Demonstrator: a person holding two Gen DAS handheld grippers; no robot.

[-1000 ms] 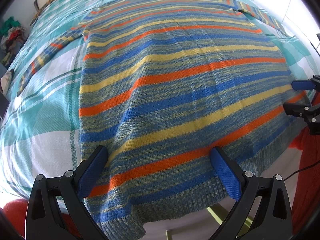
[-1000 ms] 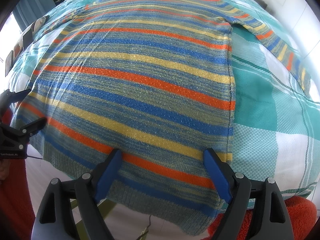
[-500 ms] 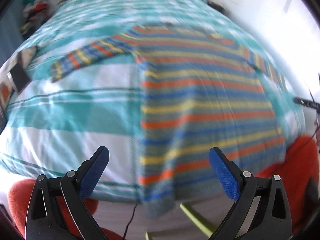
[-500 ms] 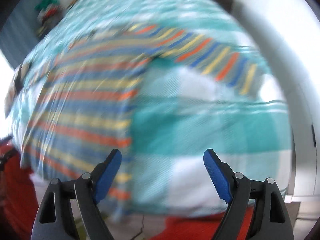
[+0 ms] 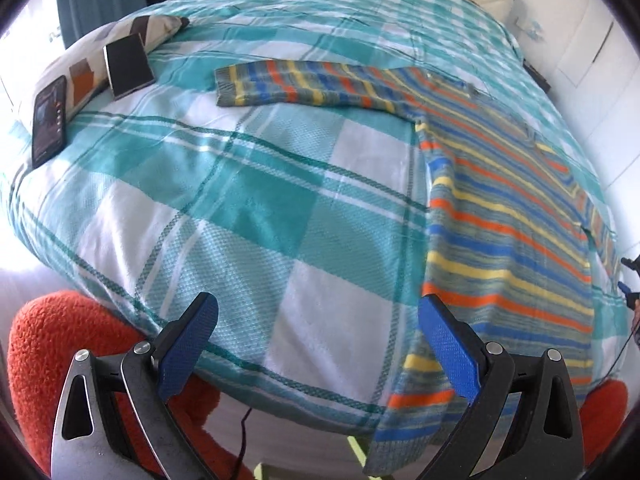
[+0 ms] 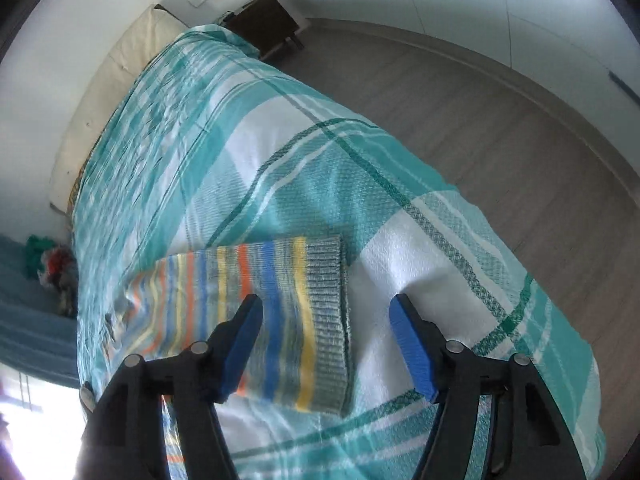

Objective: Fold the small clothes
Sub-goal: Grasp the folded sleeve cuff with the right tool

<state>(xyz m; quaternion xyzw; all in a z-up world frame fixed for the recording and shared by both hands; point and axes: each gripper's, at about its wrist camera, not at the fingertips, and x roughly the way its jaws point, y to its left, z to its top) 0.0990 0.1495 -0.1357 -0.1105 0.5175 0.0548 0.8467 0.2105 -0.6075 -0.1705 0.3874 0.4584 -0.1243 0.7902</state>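
Item: striped knitted sweater [image 5: 508,216] in blue, orange, yellow and grey, lying flat on the teal-and-white checked woven bedspread [image 5: 248,216], its hem hanging over the near edge of the bed; one sleeve [image 5: 296,84] stretched out sideways across the cover, the other sleeve's ribbed grey cuff [image 6: 328,320] lying under the right gripper [image 6: 324,348].

Left gripper [image 5: 320,348]: blue-padded jaws spread wide, nothing between them, hovering over bare bedspread just beside the sweater's side edge.

Right gripper: jaws have just been closing yet stand apart, pressing on nothing; the cuff lies below the gap, nearer the left-hand pad.

Risks, as judged: closing here may pinch bedspread along with the cuff, since both are soft and lie flush, so the cover would lift with the sleeve; a grip on the ribbing's edge alone may slip out of the pads; dragging the sleeve could pull the overhanging hem further off the bed; the dark phone [image 5: 50,120] and black notebook [image 5: 128,64] leaning on the patterned cushion [image 5: 120,36] may be swept if the far sleeve is tugged.

Hard to make out: whether the right pads touch the cloth; the collar; the sweater's far side edge, cut off at the rim of the left view; motion blur over the sleeve's upper part in the right view.
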